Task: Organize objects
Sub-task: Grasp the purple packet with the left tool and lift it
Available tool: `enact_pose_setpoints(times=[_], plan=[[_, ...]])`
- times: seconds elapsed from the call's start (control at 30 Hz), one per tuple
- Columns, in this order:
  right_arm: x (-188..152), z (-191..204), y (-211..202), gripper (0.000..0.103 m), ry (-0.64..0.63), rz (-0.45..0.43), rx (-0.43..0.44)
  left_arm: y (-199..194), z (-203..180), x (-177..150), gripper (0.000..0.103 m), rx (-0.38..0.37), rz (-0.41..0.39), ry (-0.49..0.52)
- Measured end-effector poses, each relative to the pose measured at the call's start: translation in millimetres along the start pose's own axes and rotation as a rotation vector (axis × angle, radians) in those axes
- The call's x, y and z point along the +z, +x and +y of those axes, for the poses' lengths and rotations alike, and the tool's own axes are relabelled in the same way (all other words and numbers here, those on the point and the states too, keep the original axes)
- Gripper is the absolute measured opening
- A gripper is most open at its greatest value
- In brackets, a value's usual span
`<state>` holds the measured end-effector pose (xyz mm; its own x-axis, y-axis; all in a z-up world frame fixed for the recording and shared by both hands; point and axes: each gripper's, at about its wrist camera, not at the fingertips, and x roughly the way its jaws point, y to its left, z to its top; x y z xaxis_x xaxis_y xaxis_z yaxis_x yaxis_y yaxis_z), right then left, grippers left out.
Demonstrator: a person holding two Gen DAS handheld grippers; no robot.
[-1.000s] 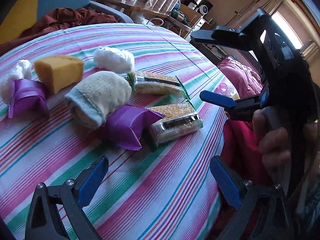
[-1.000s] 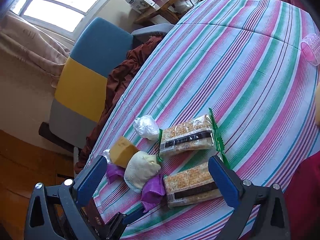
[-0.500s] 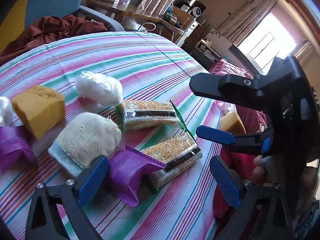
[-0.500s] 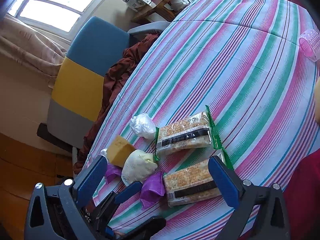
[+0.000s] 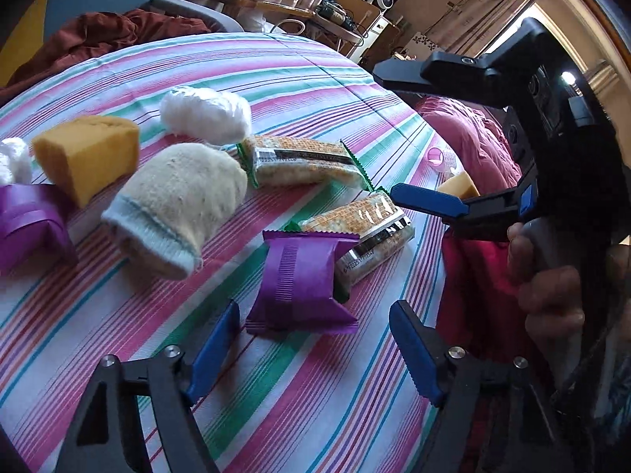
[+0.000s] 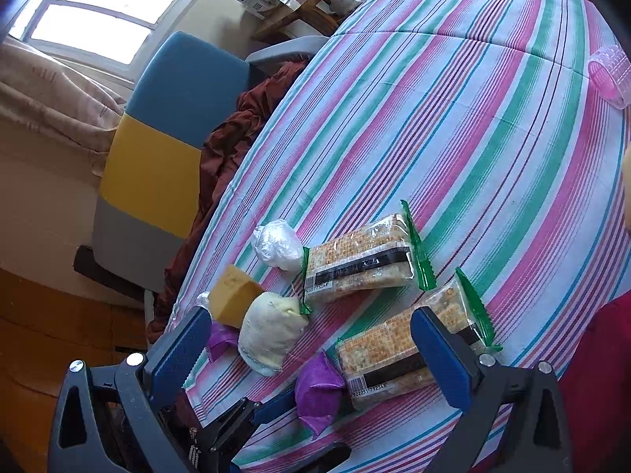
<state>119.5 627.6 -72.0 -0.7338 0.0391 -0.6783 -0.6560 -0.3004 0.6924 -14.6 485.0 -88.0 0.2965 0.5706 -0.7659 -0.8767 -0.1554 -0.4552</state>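
Note:
On the striped tablecloth [image 5: 315,79] lie two cracker packs [image 5: 303,161] [image 5: 370,228], a purple snack packet [image 5: 301,280], a cream sock bundle [image 5: 177,201], a yellow sponge [image 5: 86,153], a white plastic ball [image 5: 205,112] and a second purple packet [image 5: 27,228]. My left gripper [image 5: 315,351] is open, its blue pads just short of the near purple packet. My right gripper [image 6: 311,354] is open above the nearer cracker pack [image 6: 398,351] and the purple packet [image 6: 319,390]. It also shows in the left wrist view, with one blue fingertip [image 5: 426,201] over the table's right edge.
A pink hair roller [image 6: 609,75] and another yellow sponge [image 5: 457,187] lie near the table's right edge. A blue and yellow chair [image 6: 165,138] with a dark red cloth [image 6: 236,126] stands beyond the far edge. A red cushion [image 5: 469,146] is to the right.
My left gripper has moved in toward the near purple packet, which now lies just ahead of its pads. My right gripper has come lower and closer to the nearer cracker pack. Both stay open.

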Motion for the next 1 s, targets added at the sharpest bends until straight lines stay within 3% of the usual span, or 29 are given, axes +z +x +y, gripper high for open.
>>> enact_pose_setpoints(times=[0.23, 0.3, 0.37, 0.47, 0.63, 0.8, 1.0], plan=[[-1, 1, -1, 0.103, 0.0, 0.0, -0.007, 2, -2, 20, 0.078, 0.004, -0.012, -0.042], [-1, 1, -1, 0.103, 0.0, 0.003, -0.006, 10, -1, 24, 0.068, 0.023, 0.003, -0.053], [-1, 2, 0, 0.103, -0.002, 0.002, -0.008, 16, -2, 24, 0.049, 0.072, 0.01, -0.035], [-1, 2, 0, 0.103, -0.002, 0.005, -0.007, 12, -4, 18, 0.037, 0.108, -0.002, -0.03], [-2, 2, 1, 0.103, -0.003, 0.011, -0.009, -10, 0, -13, 0.035, 0.186, -0.06, -0.071], [-5, 3, 6, 0.103, -0.009, 0.043, -0.011, -45, 4, -67, 0.035, 0.268, -0.126, -0.112], [-9, 24, 17, 0.103, -0.119, 0.142, -0.042, -68, 5, -109, 0.034, 0.347, -0.149, -0.135]])
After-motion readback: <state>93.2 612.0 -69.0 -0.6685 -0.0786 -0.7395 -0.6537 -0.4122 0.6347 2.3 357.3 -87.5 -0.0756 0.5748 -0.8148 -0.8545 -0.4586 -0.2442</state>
